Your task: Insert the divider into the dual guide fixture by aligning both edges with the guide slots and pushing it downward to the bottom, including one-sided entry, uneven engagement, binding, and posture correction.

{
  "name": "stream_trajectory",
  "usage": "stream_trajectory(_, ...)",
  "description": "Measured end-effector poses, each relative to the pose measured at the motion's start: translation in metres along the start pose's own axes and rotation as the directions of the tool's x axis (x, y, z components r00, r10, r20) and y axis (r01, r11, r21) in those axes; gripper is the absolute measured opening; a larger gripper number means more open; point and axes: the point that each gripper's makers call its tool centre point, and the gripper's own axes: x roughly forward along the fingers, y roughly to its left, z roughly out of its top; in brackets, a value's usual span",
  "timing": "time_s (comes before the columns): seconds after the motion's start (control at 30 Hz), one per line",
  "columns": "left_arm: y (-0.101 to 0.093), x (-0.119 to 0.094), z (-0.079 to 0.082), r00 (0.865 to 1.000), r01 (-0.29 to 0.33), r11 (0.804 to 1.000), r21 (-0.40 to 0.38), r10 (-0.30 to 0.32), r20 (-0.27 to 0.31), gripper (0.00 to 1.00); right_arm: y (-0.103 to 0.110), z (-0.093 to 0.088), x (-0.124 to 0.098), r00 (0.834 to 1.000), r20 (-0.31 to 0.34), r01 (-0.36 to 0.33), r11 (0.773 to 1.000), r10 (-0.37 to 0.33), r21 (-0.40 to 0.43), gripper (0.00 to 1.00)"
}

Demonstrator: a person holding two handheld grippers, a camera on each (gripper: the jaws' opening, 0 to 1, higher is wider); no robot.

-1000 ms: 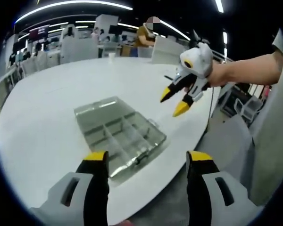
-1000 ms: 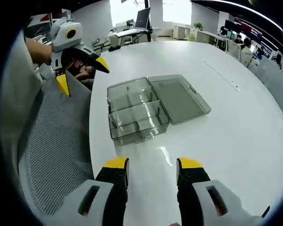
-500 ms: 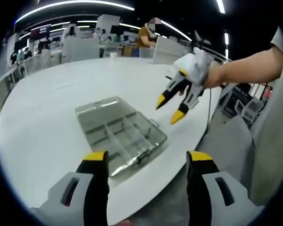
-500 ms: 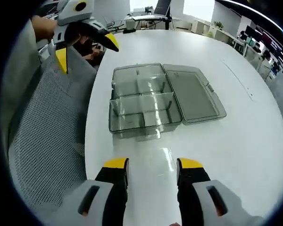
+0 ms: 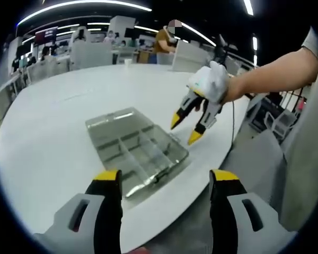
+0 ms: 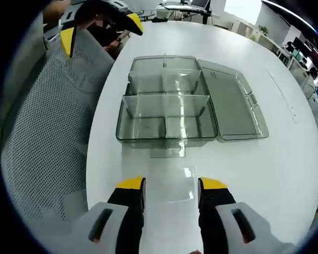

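Just ahead of the right claw (image 6: 165, 186), on the white worktop (image 6: 286, 174), lay a clear plastic box (image 6: 167, 114) with its lid folded open beside it and thin dividers standing inside. Such a divider looked light, stiff, slick and somewhat brittle, best pinched along its top edge near the middle. The right claw's jaws stood apart, holding and touching nothing. The left claw (image 5: 165, 177) was likewise spread and empty, the box lying ahead of it.
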Motion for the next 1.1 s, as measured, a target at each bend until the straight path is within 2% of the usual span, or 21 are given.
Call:
stream_trajectory(0.73, 0.006, 0.002, 0.000, 1.000, -0.003, 1.000, 0.001, 0.003, -0.007, 0.65, -0.004, -0.010, 0.014, 0.998, -0.055, -0.037, 0.998, 0.034, -0.053, 0.32)
stream_trajectory(1.1, 0.006, 0.003, -0.001, 1.000, -0.002, 1.000, -0.005, 0.002, -0.008, 0.65, -0.008, -0.012, 0.017, 0.996, -0.084, -0.033, 0.997, 0.027, -0.072, 0.33)
